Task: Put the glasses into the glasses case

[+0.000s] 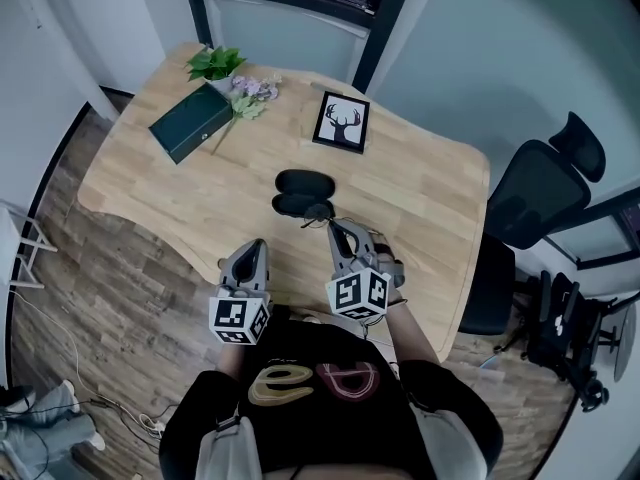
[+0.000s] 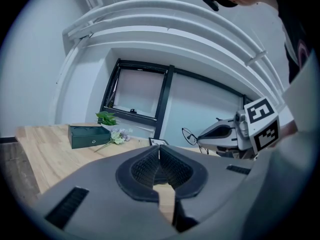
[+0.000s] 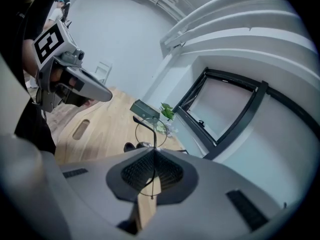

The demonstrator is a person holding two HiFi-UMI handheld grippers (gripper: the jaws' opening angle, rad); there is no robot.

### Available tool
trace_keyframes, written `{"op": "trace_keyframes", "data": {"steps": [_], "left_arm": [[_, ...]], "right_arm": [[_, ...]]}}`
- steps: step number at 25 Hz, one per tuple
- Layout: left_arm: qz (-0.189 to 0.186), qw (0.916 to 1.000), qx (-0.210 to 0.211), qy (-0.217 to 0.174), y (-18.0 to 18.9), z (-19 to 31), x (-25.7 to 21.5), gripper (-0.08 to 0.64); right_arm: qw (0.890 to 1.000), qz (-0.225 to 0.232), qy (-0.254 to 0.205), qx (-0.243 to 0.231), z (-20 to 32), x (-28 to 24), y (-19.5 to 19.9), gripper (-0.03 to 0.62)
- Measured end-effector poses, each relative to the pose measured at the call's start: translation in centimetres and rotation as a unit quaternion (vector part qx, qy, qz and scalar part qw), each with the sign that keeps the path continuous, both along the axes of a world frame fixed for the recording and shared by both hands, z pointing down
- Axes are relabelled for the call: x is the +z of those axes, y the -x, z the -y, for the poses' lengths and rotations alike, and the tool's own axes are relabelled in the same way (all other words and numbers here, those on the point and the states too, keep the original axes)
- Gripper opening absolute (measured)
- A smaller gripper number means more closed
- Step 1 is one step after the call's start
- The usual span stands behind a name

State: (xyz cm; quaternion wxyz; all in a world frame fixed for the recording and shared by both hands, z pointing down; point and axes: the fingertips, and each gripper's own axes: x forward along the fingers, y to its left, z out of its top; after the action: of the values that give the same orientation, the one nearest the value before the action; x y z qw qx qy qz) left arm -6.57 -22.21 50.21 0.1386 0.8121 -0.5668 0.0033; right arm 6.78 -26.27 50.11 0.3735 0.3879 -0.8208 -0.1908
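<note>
The black glasses case [image 1: 298, 193] lies open near the middle of the wooden table [image 1: 420, 188]. My right gripper [image 1: 333, 226] hovers just on the near side of it, shut on the thin wire-framed glasses [image 3: 147, 132], whose frame runs between the pads. One round lens sticks out past the tips toward the case [image 3: 131, 146]. My left gripper [image 1: 257, 245] is to the left of the right one, over the table's near edge. Its jaws meet with nothing between them [image 2: 159, 152]. In the left gripper view, the right gripper [image 2: 220, 132] carries the glasses [image 2: 189, 135].
A dark green box [image 1: 190, 121], a potted plant [image 1: 215, 63] and a sprig of flowers [image 1: 250, 93] sit at the far left of the table. A framed deer picture [image 1: 341, 122] lies beyond the case. A black office chair [image 1: 545, 188] stands to the right.
</note>
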Motion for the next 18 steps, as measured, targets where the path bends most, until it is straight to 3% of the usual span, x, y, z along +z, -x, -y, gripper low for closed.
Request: {"op": "trace_keyframes", "data": {"steps": [7,12,18], "left_arm": [[0.012,0.9999,-0.006,0.009,1.7,0.4,0.6,0.018],[-0.007,0.9999,-0.003,0.007,2.6,1.1,0.5,0.018],[0.019,0.9996,0.013,0.012,2.6,1.7,0.8,0.018]], "right_arm": [[0.999,-0.043,-0.005,-0.026,3.2,0.2,1.5,0.012],[0.997,-0.072,-0.003,-0.036,5.3,0.6,2.3,0.014],[0.994,-0.095,0.003,-0.051,7.0,1.5,3.2,0.014]]}}
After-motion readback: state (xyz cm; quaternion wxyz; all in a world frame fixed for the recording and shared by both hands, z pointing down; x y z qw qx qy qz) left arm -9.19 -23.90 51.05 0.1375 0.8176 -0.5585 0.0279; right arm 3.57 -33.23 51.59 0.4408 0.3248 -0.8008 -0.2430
